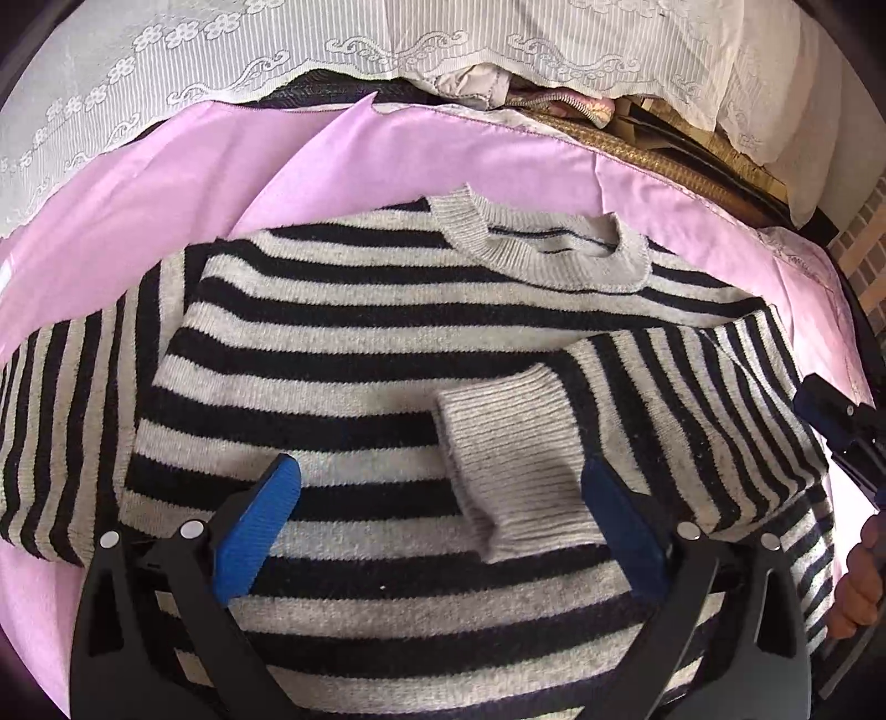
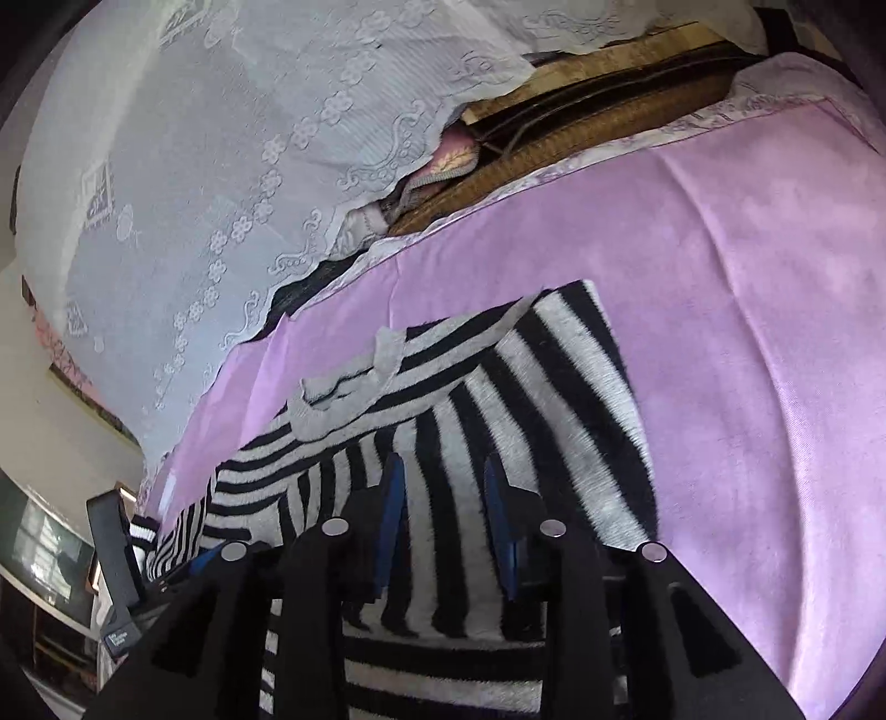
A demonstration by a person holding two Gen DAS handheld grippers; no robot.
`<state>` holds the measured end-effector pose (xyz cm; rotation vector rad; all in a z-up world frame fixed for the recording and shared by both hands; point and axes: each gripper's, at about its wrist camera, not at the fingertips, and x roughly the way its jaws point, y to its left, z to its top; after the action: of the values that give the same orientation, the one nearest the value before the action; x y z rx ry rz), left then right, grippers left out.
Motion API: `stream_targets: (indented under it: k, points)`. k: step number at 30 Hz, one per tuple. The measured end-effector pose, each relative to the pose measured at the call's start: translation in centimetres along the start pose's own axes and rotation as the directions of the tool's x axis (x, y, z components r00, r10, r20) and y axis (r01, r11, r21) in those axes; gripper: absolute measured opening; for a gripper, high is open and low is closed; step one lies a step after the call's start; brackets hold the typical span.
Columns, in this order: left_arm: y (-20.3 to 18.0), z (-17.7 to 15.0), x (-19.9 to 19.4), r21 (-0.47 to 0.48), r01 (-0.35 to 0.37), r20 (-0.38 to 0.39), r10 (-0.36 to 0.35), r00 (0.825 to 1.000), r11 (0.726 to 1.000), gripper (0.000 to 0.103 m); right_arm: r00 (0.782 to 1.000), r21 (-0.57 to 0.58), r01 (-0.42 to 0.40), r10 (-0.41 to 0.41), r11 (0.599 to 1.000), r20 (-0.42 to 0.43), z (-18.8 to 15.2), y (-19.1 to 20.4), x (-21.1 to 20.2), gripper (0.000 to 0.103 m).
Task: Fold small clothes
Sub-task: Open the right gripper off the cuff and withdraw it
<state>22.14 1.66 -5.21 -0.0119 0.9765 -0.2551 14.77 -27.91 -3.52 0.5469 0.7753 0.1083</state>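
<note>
Striped sweater (image 1: 343, 354) on pink sheet (image 1: 232, 166), lace curtain (image 1: 166, 50) behind.

Black-and-grey striped knit sweater (image 1: 354, 343) is showing horizontal bands on its body, crosswise bands on its sleeves; its ribbed collar (image 1: 531, 249) and cuff (image 1: 515, 459) are reading plain grey. Smooth pink-lilac sheet (image 1: 166, 183) is lying under it. White lace cloth (image 1: 166, 50), flower-and-scroll pattern, is running along the sheet's far edge. Gripper pads (image 1: 260, 520) are showing blue on black frames.
</note>
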Motion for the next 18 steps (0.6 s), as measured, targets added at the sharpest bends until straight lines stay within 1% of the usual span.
stream_targets:
  k: [1, 2, 3, 5, 7, 9, 10, 11, 12, 14, 15, 16, 18]
  points:
    - [0.2, -0.1, 0.3, 0.001, 0.002, -0.011, -0.002, 1.0, 1.0, 0.099, 0.999, -0.03, 0.04, -0.041, 0.999, -0.029, -0.6, 0.2, 0.8, 0.039]
    - [0.4, -0.3, 0.2, 0.001, 0.006, -0.011, -0.006, 1.0, 1.0, 0.099, 0.997, -0.068, 0.071, -0.073, 0.995, -0.033, -1.1, 0.4, 1.3, 0.039]
    - [0.6, -0.4, -0.2, -0.006, 0.005, -0.006, -0.005, 1.0, 1.0, 0.099, 0.995, -0.106, 0.094, -0.096, 0.99, -0.012, -1.5, 0.7, 1.2, 0.037]
    - [1.5, -0.8, -1.5, -0.023, 0.017, 0.006, -0.017, 1.0, 1.0, 0.099, 0.992, -0.125, 0.125, -0.125, 0.984, 0.006, -1.8, 1.3, 0.5, 0.037]
    - [3.1, -1.4, -3.3, -0.03, 0.036, 0.019, -0.036, 0.999, 0.999, 0.099, 0.993, -0.128, 0.117, -0.113, 0.985, 0.037, -2.3, 1.8, -0.5, 0.039]
    - [5.9, -2.0, -5.3, -0.05, 0.011, 0.048, -0.009, 0.999, 0.999, 0.099, 0.995, -0.153, 0.098, -0.095, 0.983, 0.03, -2.9, 2.8, -0.9, 0.039]
    - [7.8, -2.1, -6.3, -0.083, 0.014, 0.058, -0.009, 0.998, 0.996, 0.099, 0.995, -0.17, 0.093, -0.088, 0.981, 0.035, -3.3, 3.6, -1.1, 0.039]
    - [10.0, -2.1, -7.2, -0.14, 0.017, 0.063, -0.008, 0.998, 0.99, 0.099, 0.996, -0.191, 0.086, -0.08, 0.978, 0.039, -3.8, 4.6, -1.4, 0.039]
    - [12.2, -2.0, -8.0, -0.21, 0.033, 0.065, -0.02, 0.998, 0.977, 0.099, 0.997, -0.221, 0.077, -0.07, 0.972, 0.039, -4.4, 5.9, -1.5, 0.039]
    - [16.9, -2.1, -9.2, -0.338, 0.107, 0.075, -0.086, 0.993, 0.935, 0.098, 0.999, -0.293, 0.049, -0.043, 0.955, 0.027, -5.8, 8.9, -1.7, 0.039]
    - [18.8, -2.4, -9.7, -0.381, 0.119, 0.072, -0.099, 0.992, 0.917, 0.098, 1.0, -0.331, 0.03, -0.026, 0.943, 0.017, -6.5, 10.5, -1.7, 0.039]
    - [20.6, -2.8, -10.1, -0.41, 0.113, 0.066, -0.094, 0.993, 0.905, 0.098, 1.0, -0.368, 0.01, -0.009, 0.93, 0.004, -7.4, 12.2, -1.6, 0.039]
    - [23.5, -3.9, -10.9, -0.45, 0.074, 0.055, -0.055, 0.997, 0.89, 0.098, 0.999, -0.426, -0.037, 0.026, 0.904, -0.032, -8.9, 15.4, -1.2, 0.039]
